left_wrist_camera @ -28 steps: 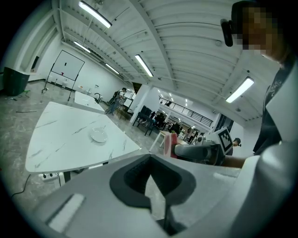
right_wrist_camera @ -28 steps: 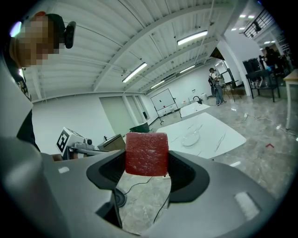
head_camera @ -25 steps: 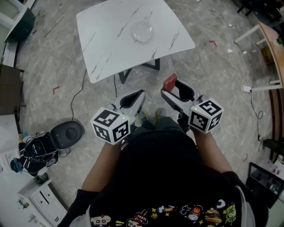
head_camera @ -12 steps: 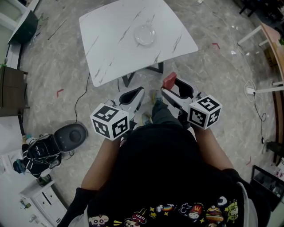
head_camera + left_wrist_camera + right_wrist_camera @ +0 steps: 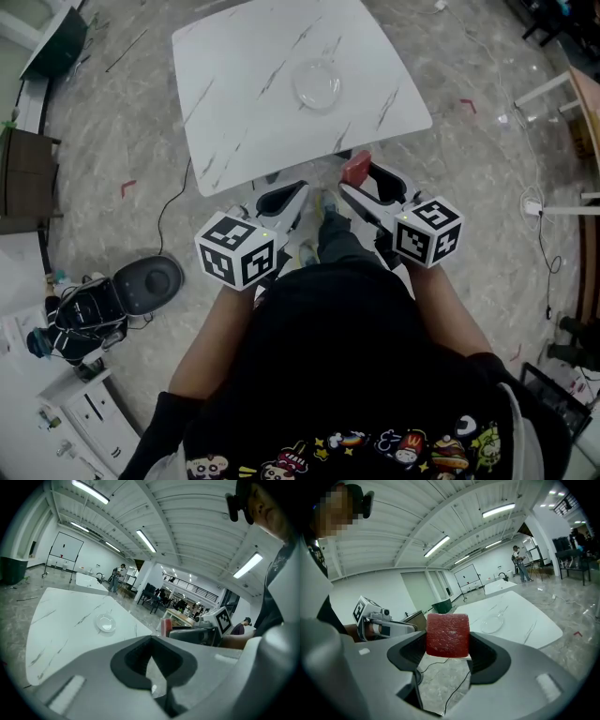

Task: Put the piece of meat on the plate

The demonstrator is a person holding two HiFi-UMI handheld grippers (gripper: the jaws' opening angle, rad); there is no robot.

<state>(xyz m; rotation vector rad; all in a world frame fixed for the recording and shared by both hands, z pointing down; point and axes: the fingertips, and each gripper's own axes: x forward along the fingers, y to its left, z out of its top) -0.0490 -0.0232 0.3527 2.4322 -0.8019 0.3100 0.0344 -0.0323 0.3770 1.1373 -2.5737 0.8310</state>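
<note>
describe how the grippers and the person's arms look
Both the left gripper and right gripper have light grey bodies with black-lined jaws, each carrying a white cube of black square markers. The person wears a black top with cartoon prints; forearms bare.

Place: large open-plan lab or office hall.
Ceiling: ribbed white roof (image 5: pixel 187 522) with long strip lights (image 5: pixel 91 491).
Fittings: whiteboard on a stand (image 5: pixel 67 550) at left of the left gripper view; desks and chairs (image 5: pixel 152 595) mid-frame.
Floor: grey marble-look floor (image 5: pixel 112 122), red tape marks (image 5: pixel 127 187), trailing black cable (image 5: pixel 165 217).
</note>
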